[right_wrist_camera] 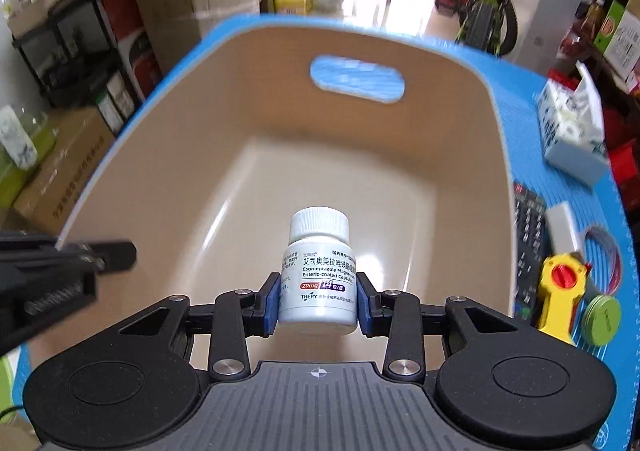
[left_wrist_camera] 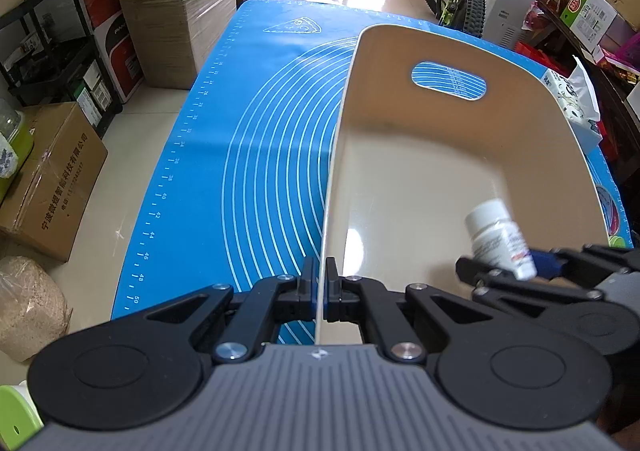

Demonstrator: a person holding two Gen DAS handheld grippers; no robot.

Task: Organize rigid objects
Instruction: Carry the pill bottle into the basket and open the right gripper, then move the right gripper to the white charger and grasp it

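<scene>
A beige plastic bin (left_wrist_camera: 420,155) with a handle slot stands on the blue mat (left_wrist_camera: 256,155). My left gripper (left_wrist_camera: 320,283) is shut on the bin's near left rim. My right gripper (right_wrist_camera: 318,303) is shut on a white pill bottle (right_wrist_camera: 318,275) and holds it upright over the near end of the bin (right_wrist_camera: 280,99). The bottle also shows in the left wrist view (left_wrist_camera: 500,239), above the bin's floor at the right. The left gripper's fingers (right_wrist_camera: 100,255) show at the left of the right wrist view.
To the right of the bin on the mat lie a tissue pack (right_wrist_camera: 572,131), a black remote (right_wrist_camera: 530,247), a yellow toy tool with a red knob (right_wrist_camera: 560,291) and a green round tin (right_wrist_camera: 602,321). Boxes (left_wrist_camera: 52,187) and a rack (left_wrist_camera: 60,51) stand on the floor at left.
</scene>
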